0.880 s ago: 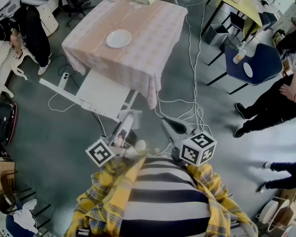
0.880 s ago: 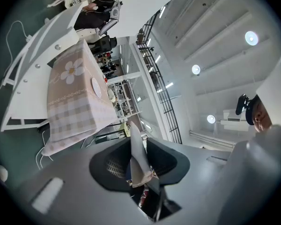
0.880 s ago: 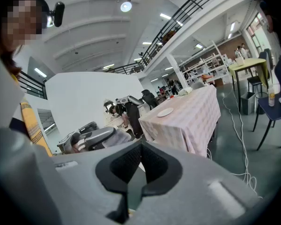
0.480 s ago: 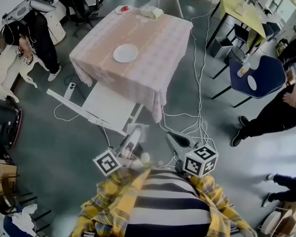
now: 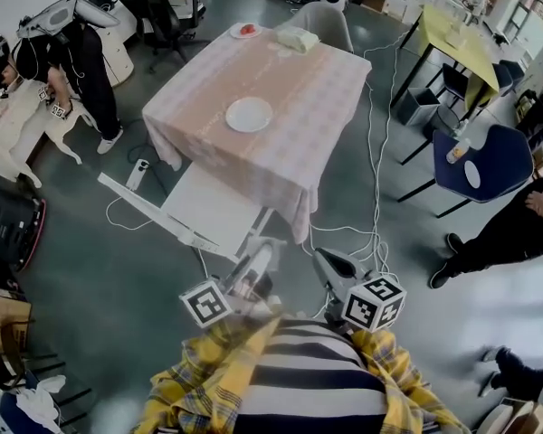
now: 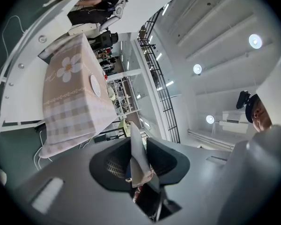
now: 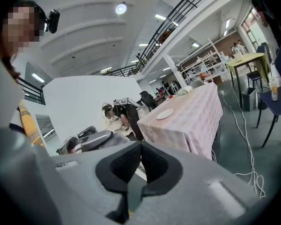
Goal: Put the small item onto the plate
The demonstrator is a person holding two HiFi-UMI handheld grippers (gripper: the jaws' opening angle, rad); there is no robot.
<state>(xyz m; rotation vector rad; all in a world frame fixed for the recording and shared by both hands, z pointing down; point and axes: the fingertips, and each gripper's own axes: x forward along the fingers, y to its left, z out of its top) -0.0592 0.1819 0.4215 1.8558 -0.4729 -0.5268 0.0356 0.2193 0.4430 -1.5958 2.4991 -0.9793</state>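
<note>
Gripping thin small item point(image 6: 139, 168) in left gripper point(image 6: 139, 156) fingers; right gripper point(image 7: 141, 159) fingers closed, empty. Carry forward to plate point(image 5: 249, 114) on bench point(image 5: 317, 80), well apart, straight ahead of left.

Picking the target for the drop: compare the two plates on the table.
The middle plate looks larger and empty; the far plate is smaller and carries something red. The middle plate lies central on the table, the far plate by its far edge. Both are round and white.

Pale pink checked tablecloth point(image 5: 317, 89), white plate point(image 5: 249, 114). Black-and-white striped shirt point(image 5: 299, 387) under a yellow plaid overshirt point(image 5: 185, 389). Pale grey small item point(image 6: 138, 164). Dark grey floor point(image 5: 100, 283).
</note>
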